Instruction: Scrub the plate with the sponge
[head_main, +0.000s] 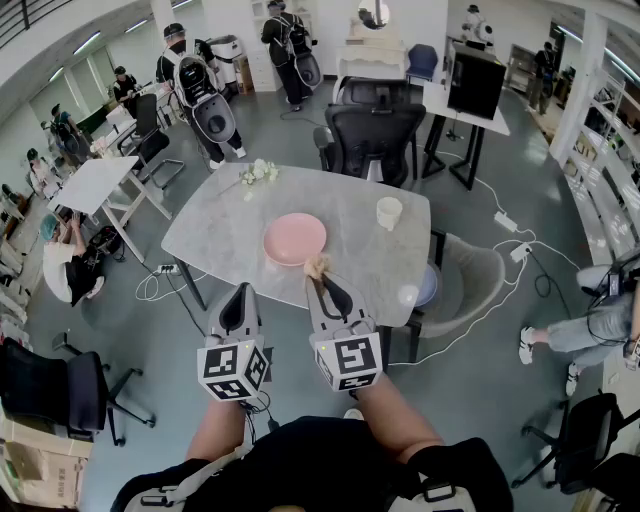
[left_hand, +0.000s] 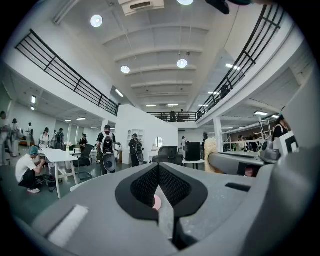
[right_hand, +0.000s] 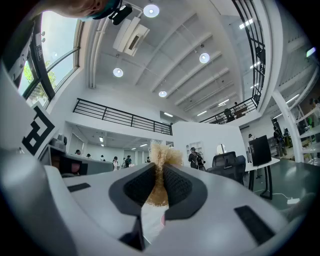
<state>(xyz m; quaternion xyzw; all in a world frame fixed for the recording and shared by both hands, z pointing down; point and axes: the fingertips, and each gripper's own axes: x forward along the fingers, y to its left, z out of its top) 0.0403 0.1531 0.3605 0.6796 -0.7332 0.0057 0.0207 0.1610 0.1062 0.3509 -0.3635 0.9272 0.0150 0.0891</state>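
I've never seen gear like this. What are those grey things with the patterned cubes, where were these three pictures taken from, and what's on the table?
No robot here: a person holds a two-jaw gripper in each hand; the patterned cubes are part of them. The head view comes from a camera on the person's head, looking down. The other two cameras ride on the grippers, looking along their jaws. On the marble table sit a pink plate, a white cup and white flowers. The left gripper is shut and empty. The right gripper is shut on a tan sponge, by the plate's near edge.
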